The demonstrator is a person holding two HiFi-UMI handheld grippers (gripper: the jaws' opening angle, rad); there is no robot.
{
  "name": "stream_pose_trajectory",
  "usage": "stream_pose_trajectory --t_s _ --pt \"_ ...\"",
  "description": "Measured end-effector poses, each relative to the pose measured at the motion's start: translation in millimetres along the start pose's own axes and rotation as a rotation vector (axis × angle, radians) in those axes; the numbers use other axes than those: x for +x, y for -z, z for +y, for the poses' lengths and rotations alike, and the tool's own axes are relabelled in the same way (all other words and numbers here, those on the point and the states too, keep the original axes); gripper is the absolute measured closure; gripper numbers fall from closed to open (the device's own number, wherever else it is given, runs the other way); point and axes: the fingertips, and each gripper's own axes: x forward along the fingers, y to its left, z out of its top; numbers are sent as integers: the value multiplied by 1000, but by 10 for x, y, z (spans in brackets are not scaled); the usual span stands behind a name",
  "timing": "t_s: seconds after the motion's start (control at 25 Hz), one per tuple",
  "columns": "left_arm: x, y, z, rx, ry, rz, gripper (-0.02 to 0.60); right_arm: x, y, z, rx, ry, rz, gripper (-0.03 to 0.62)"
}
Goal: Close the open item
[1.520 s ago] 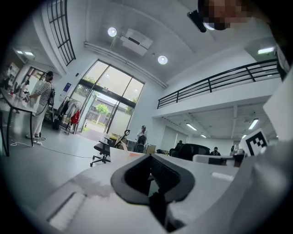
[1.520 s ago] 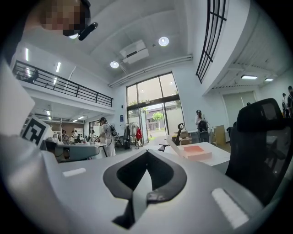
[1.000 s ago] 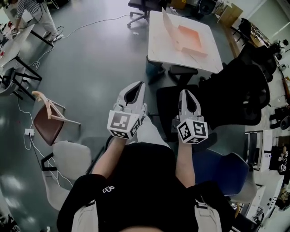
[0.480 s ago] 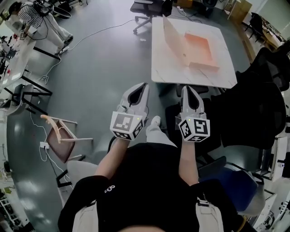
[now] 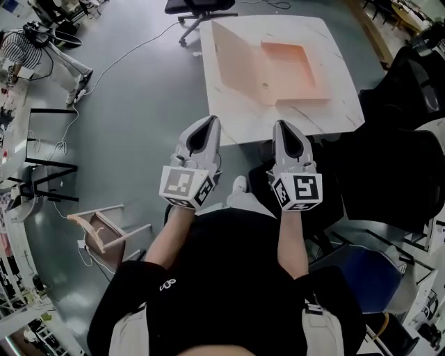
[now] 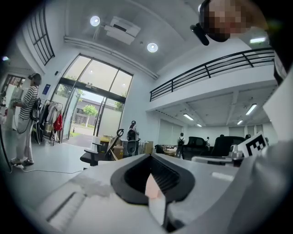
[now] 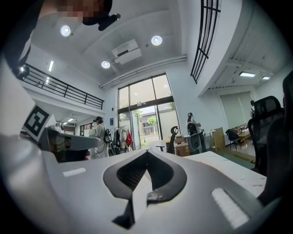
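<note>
An open pale orange box (image 5: 294, 65) lies on a white marble-look table (image 5: 334, 115) ahead of me in the head view, its lid (image 5: 236, 59) standing up at the left side. My left gripper (image 5: 208, 122) and right gripper (image 5: 283, 125) are held side by side at the table's near edge, short of the box and touching nothing. Both have their jaw tips together with nothing between them. In the left gripper view the left gripper (image 6: 149, 156) points over the tabletop, and a pinkish sliver shows through its jaw opening. The right gripper (image 7: 147, 151) likewise shows tips that meet.
Black office chairs (image 5: 389, 167) crowd the table's right side and another chair (image 5: 198, 7) stands beyond it. A blue seat (image 5: 361, 274) is at my right, a tipped wooden chair (image 5: 104, 233) at my left. A person (image 5: 42, 42) stands far left near a floor cable.
The table and box have come nearer and more to the centre of the head view. Both grippers keep their side-by-side pose and stay shut.
</note>
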Motion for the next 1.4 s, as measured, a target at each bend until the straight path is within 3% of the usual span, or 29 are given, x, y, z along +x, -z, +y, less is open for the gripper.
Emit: stream_pose_trajectory --t_s 0.44,0.64,0.84,0.96,1.4 --pt "460 265 155 -42 8 87 580 318 56 -165 -27 -28 42 592" --pt "545 346 335 -57 -23 93 580 454 163 -200 -26 -44 64 592" --pt "651 320 556 -76 -37 83 580 723 23 -8 -103 -104 15 591" --pt "770 329 681 -85 -37 81 580 915 126 108 -144 -140 52 534" --pt "819 548 1038 -127 -78 128 580 1452 622 465 -300 -252 219 502"
